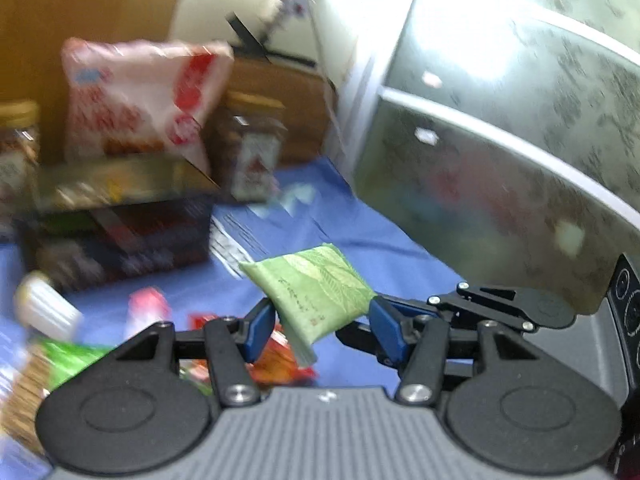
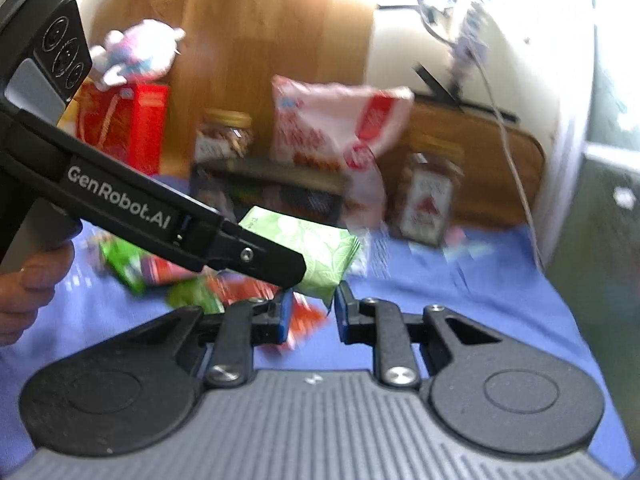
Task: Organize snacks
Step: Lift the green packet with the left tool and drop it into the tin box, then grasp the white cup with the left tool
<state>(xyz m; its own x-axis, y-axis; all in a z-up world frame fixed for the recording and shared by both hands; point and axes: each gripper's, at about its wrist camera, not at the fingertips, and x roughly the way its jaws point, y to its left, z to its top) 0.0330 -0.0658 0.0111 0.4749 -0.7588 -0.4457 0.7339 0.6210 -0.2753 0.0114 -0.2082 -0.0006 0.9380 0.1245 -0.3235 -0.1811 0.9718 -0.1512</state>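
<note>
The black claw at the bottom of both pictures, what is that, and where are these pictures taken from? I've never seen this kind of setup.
Each claw is a hand-held two-finger gripper. A person carries one in each hand, and there is no robot arm. Each picture comes from a fisheye camera on one gripper, looking along its fingers. The left gripper holds a green packet between its blue pads, above the blue cloth. The right gripper shows a narrow gap and seems to grip nothing. On the cloth are loose snack wrappers, a dark box, a pink-and-red bag and a jar.
</note>
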